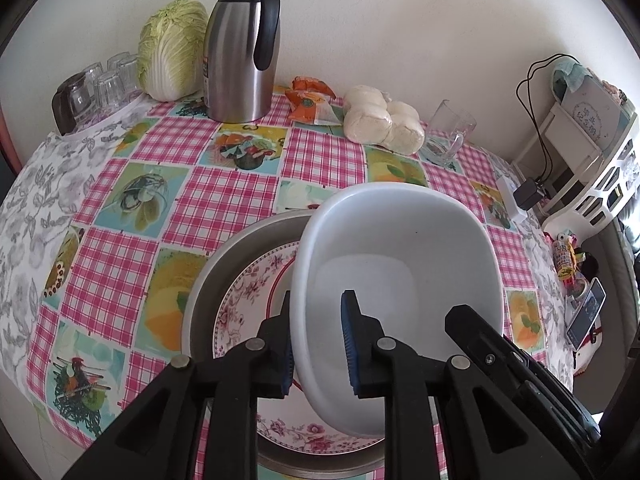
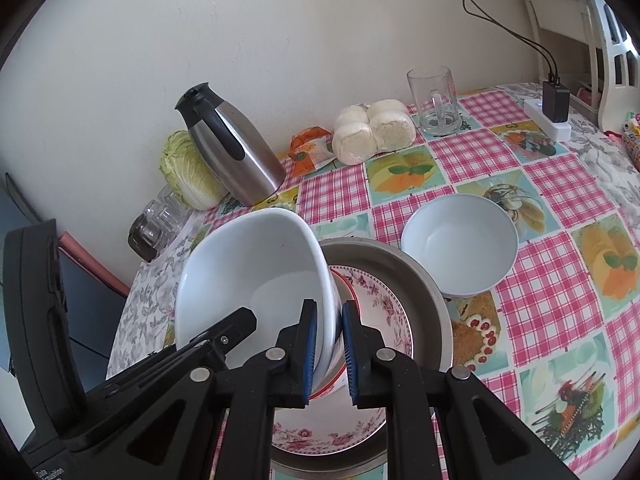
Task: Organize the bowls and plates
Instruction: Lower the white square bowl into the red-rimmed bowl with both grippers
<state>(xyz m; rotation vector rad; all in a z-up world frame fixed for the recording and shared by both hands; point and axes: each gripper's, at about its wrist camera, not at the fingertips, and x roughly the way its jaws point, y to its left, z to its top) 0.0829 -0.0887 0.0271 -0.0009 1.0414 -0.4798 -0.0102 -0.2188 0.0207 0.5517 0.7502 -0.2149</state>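
Note:
A white, squarish bowl [image 1: 400, 264] [image 2: 256, 272] hangs tilted over a floral plate [image 1: 244, 308] [image 2: 380, 304], which lies inside a round metal pan [image 1: 208, 276] [image 2: 424, 280]. My left gripper [image 1: 318, 344] is shut on the bowl's left rim, one blue pad inside the bowl and one outside. My right gripper [image 2: 328, 348] is shut on the opposite rim in the same way. A second white bowl [image 2: 460, 244], round and empty, stands on the tablecloth just right of the pan.
Along the wall stand a steel jug [image 1: 240, 48], a cabbage [image 1: 172, 48], several upturned glasses [image 1: 104, 80], snack packets [image 1: 312, 104], bagged buns [image 1: 384, 120] and a glass mug [image 2: 434, 100]. A power strip [image 2: 548, 118] lies at the table's right edge.

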